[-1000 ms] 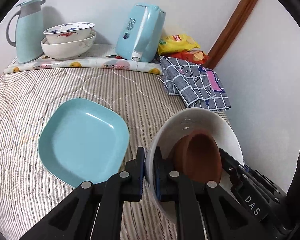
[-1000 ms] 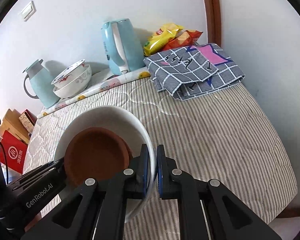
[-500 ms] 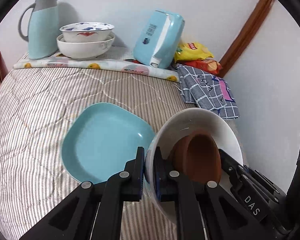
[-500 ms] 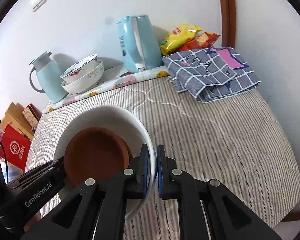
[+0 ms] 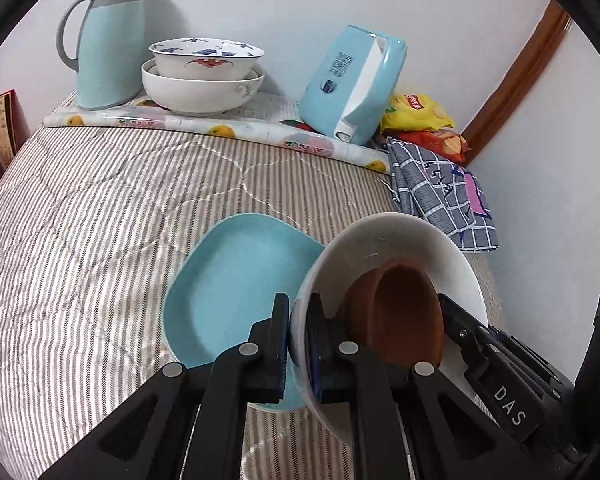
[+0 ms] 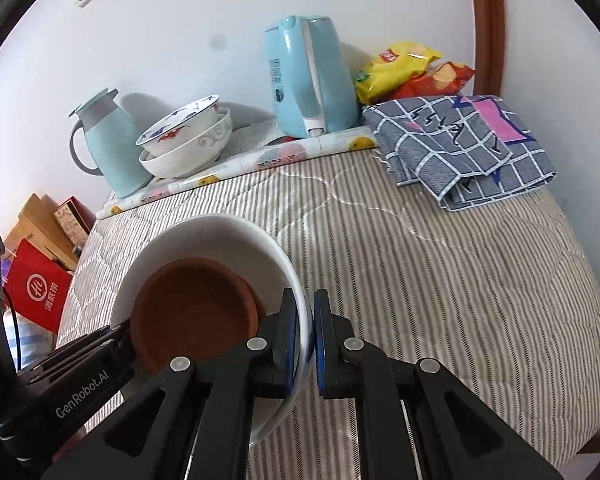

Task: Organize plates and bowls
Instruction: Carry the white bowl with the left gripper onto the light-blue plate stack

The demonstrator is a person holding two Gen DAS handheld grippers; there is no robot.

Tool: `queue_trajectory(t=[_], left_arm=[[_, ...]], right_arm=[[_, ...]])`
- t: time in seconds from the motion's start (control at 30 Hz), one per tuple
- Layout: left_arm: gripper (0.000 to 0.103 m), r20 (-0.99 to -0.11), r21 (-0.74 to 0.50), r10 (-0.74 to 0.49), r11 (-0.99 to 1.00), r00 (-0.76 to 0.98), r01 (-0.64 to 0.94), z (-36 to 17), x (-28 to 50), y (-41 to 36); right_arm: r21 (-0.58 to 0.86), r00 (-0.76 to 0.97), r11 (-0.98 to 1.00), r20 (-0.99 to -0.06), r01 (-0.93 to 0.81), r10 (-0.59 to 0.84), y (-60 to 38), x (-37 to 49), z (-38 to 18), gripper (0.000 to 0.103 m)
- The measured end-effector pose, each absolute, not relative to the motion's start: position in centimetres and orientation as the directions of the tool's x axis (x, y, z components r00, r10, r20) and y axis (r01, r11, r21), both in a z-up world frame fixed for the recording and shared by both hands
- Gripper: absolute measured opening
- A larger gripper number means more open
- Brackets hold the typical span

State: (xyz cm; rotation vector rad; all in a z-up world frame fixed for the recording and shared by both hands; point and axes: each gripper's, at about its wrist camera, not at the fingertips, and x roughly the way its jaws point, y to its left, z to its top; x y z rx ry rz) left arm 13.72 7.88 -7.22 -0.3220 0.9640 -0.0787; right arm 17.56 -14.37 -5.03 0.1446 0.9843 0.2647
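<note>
A white bowl (image 5: 396, 240) with a brown dish (image 5: 404, 316) inside is held in the air between both grippers. My left gripper (image 5: 298, 344) is shut on its left rim; my right gripper (image 6: 306, 336) is shut on the opposite rim of the white bowl (image 6: 220, 236), where the brown dish (image 6: 192, 308) also shows. A light blue square plate (image 5: 236, 288) lies on the striped bedcover just left of and partly under the bowl. Two stacked bowls (image 5: 204, 76) stand at the back, also seen in the right wrist view (image 6: 188, 140).
At the back stand a blue thermos jug (image 5: 108, 40), a blue kettle (image 5: 352, 88), snack bags (image 5: 420, 116) and a folded checked cloth (image 5: 440, 192). A fruit-print mat (image 5: 220, 128) lies under the bowls. Boxes and a red bag (image 6: 36, 292) sit beside the bed.
Both grippers have carried the white bowl left, toward the back; it now overlaps the blue plate's right edge. The stacked bowls and jug look closer.
</note>
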Motion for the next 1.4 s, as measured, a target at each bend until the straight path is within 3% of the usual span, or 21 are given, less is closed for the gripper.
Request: queue_trajectory(t=[0.9,1.4], left_arm=[[0.010,-0.842,-0.289,-0.167,0.942,0.512,-0.168,-12.4,17.2,12.4],[0.014,-0.847,-0.268,-0.159,0.952,0.508,-0.149,-12.5,17.1,12.3]], right_arm=[[0.235,0.419,0.942,-0.851,-0.238,0.318,-8.7,21.8,-10.8,0.008],[0.273,0.394,0.927,-0.846,-0.258,0.358,-9.4,21.9,-10.3,0.011]])
